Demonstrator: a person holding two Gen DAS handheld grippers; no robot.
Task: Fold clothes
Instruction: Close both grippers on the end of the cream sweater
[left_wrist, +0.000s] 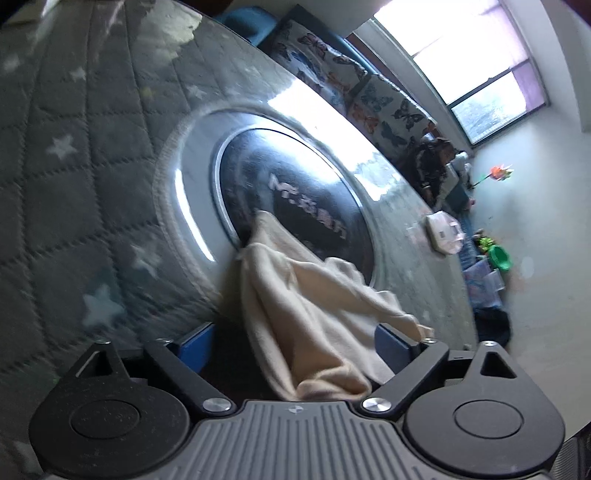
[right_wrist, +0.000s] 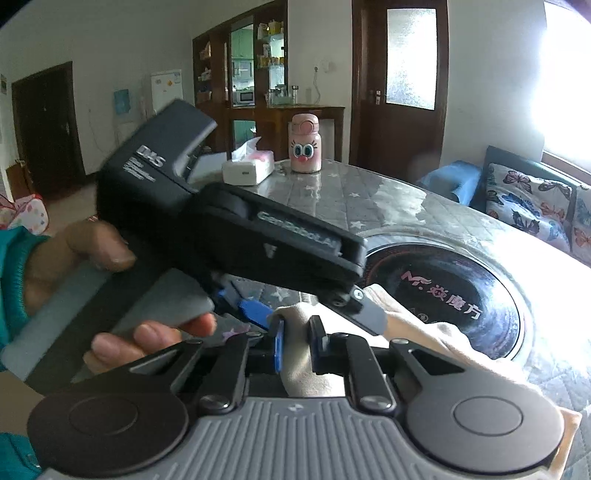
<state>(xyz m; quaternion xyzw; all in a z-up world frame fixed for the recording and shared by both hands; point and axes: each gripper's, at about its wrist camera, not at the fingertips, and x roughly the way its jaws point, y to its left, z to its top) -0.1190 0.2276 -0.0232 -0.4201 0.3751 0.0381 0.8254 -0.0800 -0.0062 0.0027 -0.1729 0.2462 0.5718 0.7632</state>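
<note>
A cream cloth hangs in a bunched fold over the round table. My left gripper is open, its blue pads wide apart, and the cloth drapes between them and over the right pad. In the right wrist view my right gripper is shut on the cream cloth, the pads pinching a fold of it. The left gripper shows there too, held by a hand, right beside and above my right gripper, over the same cloth.
The table has a grey star-patterned quilted cover under glass and a black round hob in its middle. A tissue box and a pink bottle stand at the far edge. A butterfly-print sofa is behind.
</note>
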